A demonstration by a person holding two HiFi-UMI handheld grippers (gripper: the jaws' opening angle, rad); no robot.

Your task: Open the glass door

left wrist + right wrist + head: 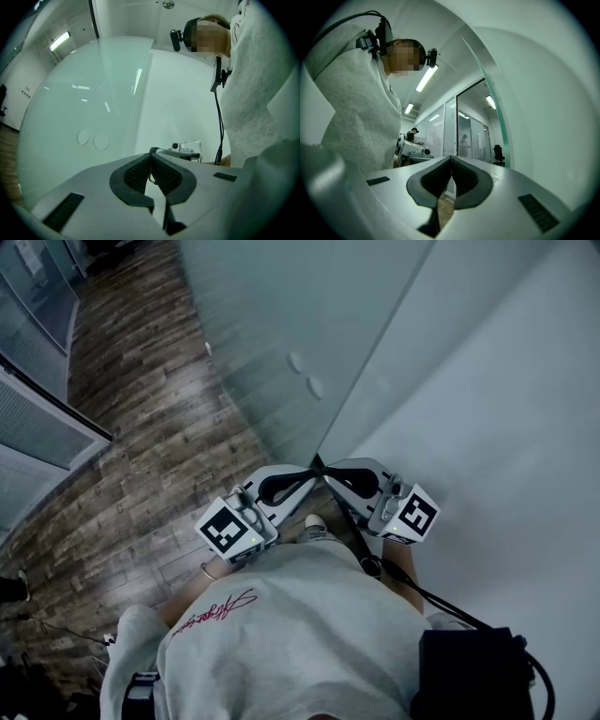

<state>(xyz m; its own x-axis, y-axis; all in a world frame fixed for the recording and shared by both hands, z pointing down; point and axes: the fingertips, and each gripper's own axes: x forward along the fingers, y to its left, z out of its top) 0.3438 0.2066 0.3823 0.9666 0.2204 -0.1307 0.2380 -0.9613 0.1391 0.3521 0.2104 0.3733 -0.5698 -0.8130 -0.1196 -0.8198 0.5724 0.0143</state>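
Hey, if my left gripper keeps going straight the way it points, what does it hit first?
Most likely the right gripper: the left gripper points at it almost tip to tip, beside the edge of the glass door. The gap between them is hard to judge.

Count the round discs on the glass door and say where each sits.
2. Both sit on the glass door, side by side near its edge: one round disc higher in the head view, the other just below-right of it. None looks hidden.
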